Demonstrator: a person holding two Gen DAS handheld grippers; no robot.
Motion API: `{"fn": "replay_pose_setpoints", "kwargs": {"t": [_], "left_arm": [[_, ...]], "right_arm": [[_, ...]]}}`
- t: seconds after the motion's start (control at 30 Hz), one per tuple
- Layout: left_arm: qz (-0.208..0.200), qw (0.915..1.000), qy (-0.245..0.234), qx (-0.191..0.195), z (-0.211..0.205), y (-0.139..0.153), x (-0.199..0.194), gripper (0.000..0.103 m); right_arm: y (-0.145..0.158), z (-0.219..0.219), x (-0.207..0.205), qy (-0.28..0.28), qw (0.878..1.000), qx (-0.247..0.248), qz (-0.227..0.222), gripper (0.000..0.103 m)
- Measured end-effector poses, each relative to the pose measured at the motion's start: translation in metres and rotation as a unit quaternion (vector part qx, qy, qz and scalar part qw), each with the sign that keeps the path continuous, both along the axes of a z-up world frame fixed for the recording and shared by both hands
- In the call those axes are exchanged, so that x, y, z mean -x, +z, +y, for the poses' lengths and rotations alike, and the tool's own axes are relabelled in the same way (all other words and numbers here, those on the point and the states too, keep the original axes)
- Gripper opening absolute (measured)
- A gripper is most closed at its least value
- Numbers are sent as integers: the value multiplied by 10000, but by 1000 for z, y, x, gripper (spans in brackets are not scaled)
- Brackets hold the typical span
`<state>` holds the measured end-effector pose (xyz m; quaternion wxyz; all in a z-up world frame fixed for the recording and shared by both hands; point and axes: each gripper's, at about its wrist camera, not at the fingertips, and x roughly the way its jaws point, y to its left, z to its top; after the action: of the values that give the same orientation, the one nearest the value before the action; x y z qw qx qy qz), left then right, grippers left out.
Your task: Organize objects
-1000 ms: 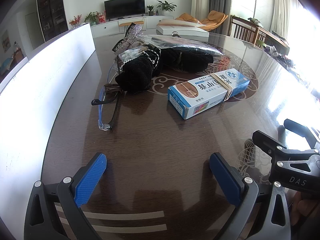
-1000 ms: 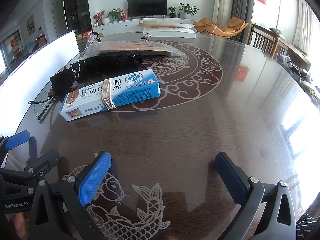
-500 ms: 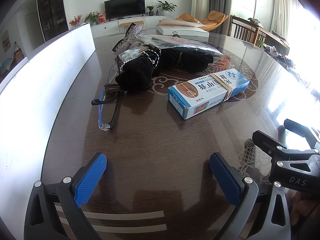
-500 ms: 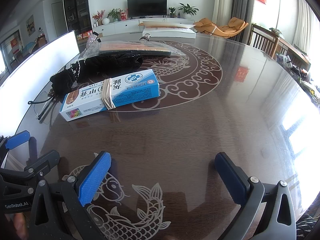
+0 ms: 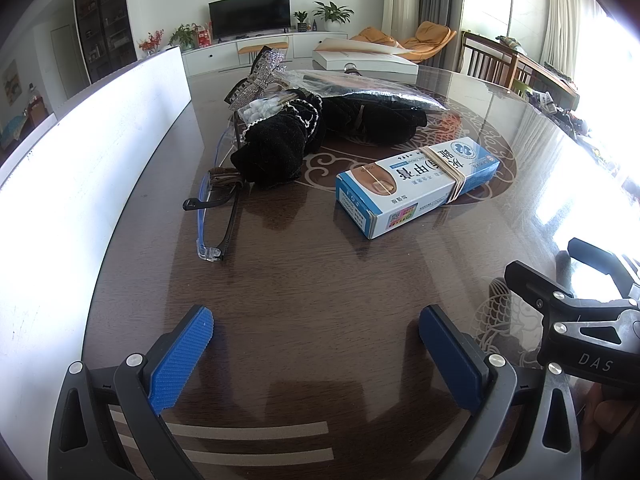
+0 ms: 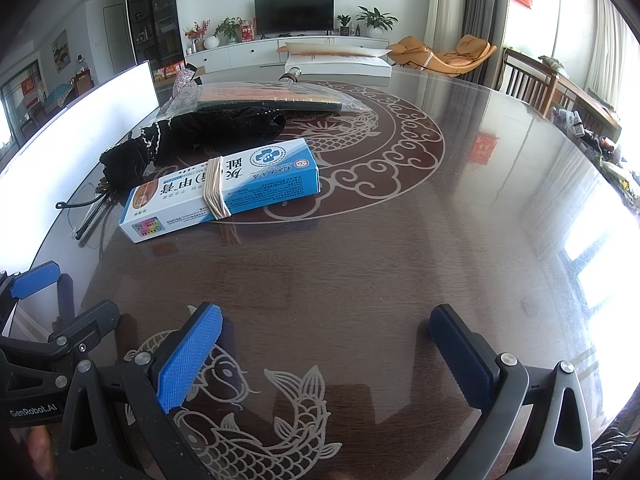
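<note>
A blue and white box (image 5: 416, 186) bound with rubber bands lies on the dark round table (image 5: 320, 280); it also shows in the right wrist view (image 6: 224, 190). Behind it lies black cloth (image 5: 288, 148) (image 6: 208, 132), a clear plastic bag (image 5: 372, 88) (image 6: 272, 96) and a sparkly hair clip (image 5: 260, 72). Blue-rimmed glasses (image 5: 216, 216) lie left of the box. My left gripper (image 5: 316, 344) is open and empty, near the table's front edge. My right gripper (image 6: 326, 340) is open and empty, to its right, over the fish pattern.
A long white board (image 5: 92, 152) stands along the table's left side. A flat white box (image 5: 364, 62) sits at the table's far edge. Wooden chairs (image 6: 536, 84) stand at the right. The right gripper's body (image 5: 580, 320) shows at the left view's right edge.
</note>
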<state>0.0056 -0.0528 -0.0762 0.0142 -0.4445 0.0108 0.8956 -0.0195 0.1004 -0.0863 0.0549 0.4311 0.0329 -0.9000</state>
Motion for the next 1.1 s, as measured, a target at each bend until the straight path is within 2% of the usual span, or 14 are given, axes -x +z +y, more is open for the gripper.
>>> {"fn": "replay_pose_setpoints", "kwargs": {"t": [0.83,1.0,1.1], "left_arm": [[3,10000,-4,0,1,0,0,103],[-176,9998,-48,-9,-4,4,-10,103],[-222,9996,88,-124,-19,6,-17,103]], "right_arm": [[-1,0,0,-1,10000,0,3,103],[-1,0,0,-4,10000,-2,6,103],[0,0,0,-6,10000,1,4,103]]}}
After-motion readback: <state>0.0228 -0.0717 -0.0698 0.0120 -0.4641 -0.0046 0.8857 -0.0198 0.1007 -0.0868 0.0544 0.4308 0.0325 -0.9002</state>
